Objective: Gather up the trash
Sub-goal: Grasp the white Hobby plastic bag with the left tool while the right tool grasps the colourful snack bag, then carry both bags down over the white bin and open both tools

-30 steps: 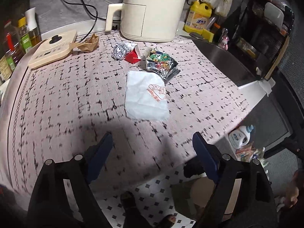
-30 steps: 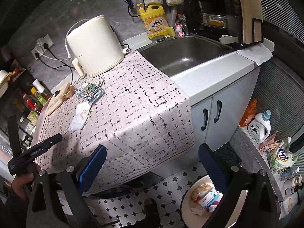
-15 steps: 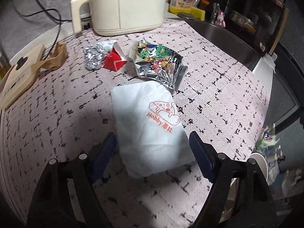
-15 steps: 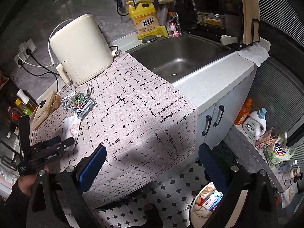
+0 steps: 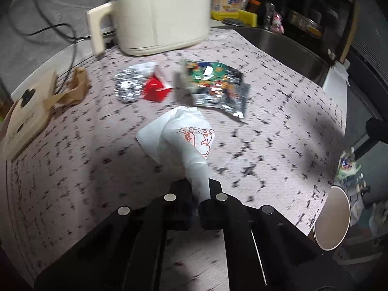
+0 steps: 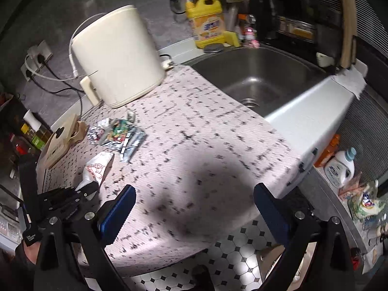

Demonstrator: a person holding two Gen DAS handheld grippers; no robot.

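Observation:
A white paper bag (image 5: pixel 179 140) with an orange print lies crumpled on the pink patterned cloth (image 5: pixel 72 169). My left gripper (image 5: pixel 201 189) is closing, and its jaws pinch the bag's near corner. Behind the bag lie a foil ball (image 5: pixel 128 87), a red wrapper (image 5: pixel 155 89) and a colourful snack packet (image 5: pixel 215 84). Crumpled brown paper (image 5: pixel 72 89) sits at the far left. In the right wrist view the left gripper (image 6: pixel 82 191) grips the same bag (image 6: pixel 97 167). My right gripper (image 6: pixel 194 203) stands open with nothing between its fingers, above the cloth's front edge.
A cream appliance (image 5: pixel 157 12) stands at the back, with a wooden board (image 5: pixel 26 111) to its left. A steel sink (image 6: pixel 254 77) and a yellow detergent bottle (image 6: pixel 206 21) are to the right. A round bin (image 5: pixel 332 218) stands on the floor below the counter edge.
My left gripper moved forward over the white bag and shut on its near corner, bunching it up. My right gripper came in closer over the counter and stayed open.

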